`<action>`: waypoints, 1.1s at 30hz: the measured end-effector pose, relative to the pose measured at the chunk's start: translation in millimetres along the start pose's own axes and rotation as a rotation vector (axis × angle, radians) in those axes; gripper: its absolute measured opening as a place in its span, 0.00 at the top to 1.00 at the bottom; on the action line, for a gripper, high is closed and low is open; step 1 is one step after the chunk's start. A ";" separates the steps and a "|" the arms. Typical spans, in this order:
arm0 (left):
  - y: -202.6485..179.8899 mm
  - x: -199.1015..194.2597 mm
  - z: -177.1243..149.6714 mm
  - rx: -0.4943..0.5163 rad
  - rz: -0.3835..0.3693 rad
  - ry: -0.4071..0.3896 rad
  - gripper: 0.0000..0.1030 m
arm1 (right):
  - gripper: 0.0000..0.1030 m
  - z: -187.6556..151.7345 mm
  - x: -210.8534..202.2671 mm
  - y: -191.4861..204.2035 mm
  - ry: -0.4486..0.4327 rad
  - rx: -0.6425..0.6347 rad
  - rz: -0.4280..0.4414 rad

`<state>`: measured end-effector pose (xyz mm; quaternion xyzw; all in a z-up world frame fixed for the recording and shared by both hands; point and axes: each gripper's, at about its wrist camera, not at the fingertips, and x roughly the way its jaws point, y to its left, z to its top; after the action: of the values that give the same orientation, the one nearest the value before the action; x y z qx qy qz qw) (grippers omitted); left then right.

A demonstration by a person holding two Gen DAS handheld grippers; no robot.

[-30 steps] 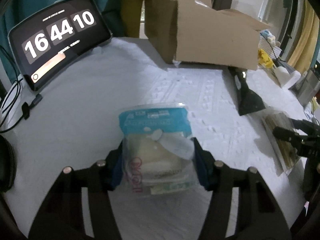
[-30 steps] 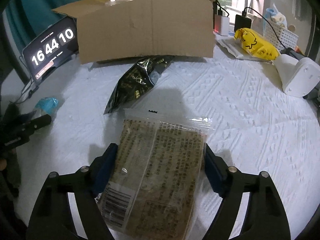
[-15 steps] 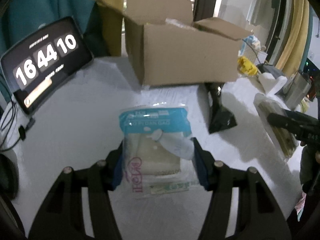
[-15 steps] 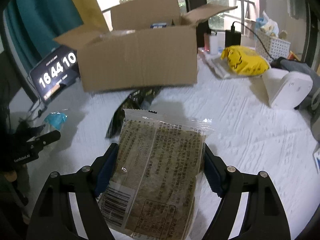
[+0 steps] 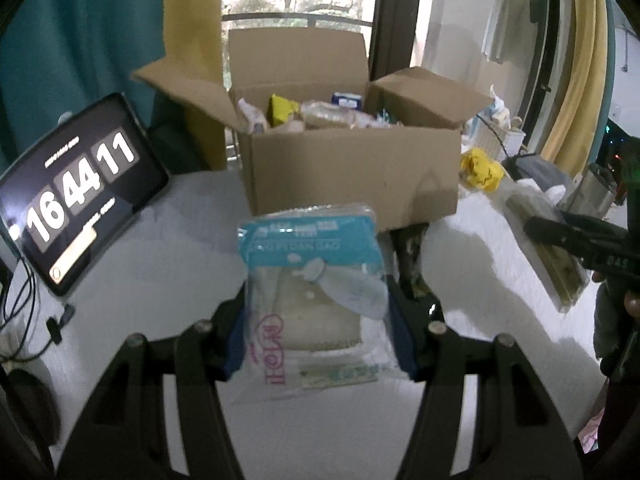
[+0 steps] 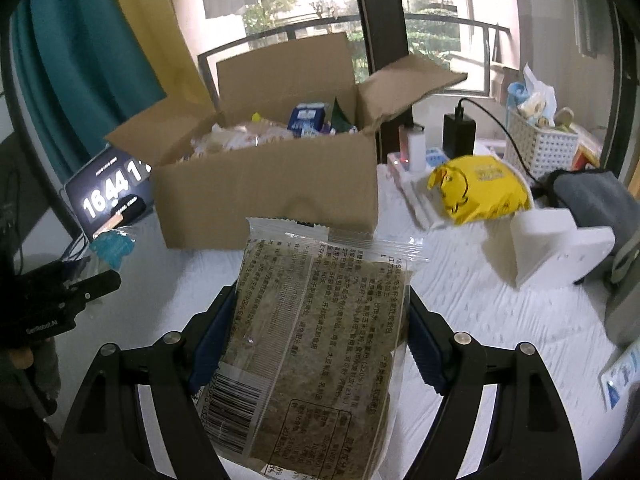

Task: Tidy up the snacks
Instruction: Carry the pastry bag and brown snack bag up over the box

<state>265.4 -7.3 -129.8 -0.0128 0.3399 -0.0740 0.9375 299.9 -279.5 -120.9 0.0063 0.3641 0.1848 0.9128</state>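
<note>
My left gripper (image 5: 316, 320) is shut on a clear snack packet with a blue top (image 5: 312, 280) and holds it above the white table. My right gripper (image 6: 320, 328) is shut on a flat brown snack packet with printed text and a barcode (image 6: 316, 340), also held up off the table. An open cardboard box (image 5: 352, 168) with several snacks inside stands ahead of both grippers; it also shows in the right wrist view (image 6: 264, 184). A dark snack bag (image 5: 412, 260) lies on the table in front of the box, partly hidden by the blue packet.
A tablet showing a clock (image 5: 76, 192) leans at the left. A yellow bag (image 6: 476, 194), a white basket (image 6: 540, 144), a charger (image 6: 458, 132) and a white device (image 6: 560, 248) sit at the right. Cables (image 5: 24, 320) lie at the left edge.
Both grippers have risen with their packets and tilted up, so the inside of the box now shows. The clock has gone from 16:44:10 to 16:44:11.
</note>
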 end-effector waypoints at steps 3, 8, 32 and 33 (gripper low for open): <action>-0.7 0.0 11.8 0.004 0.004 -0.019 0.42 | 0.21 9.2 0.2 -4.1 -0.011 -0.003 -0.002; 1.6 0.4 31.2 0.017 0.017 -0.050 0.42 | 0.21 29.0 0.9 -6.9 -0.039 -0.023 0.001; 11.6 15.0 101.4 0.033 0.028 -0.169 0.42 | 0.21 147.3 46.4 3.2 -0.156 -0.117 0.040; 13.0 16.8 104.8 0.031 0.031 -0.174 0.42 | 0.21 150.3 49.7 3.9 -0.158 -0.118 0.042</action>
<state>346.8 0.2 -60.9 0.0006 0.2563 -0.0636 0.9645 432.0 -240.4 -42.8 -0.0251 0.2792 0.2240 0.9334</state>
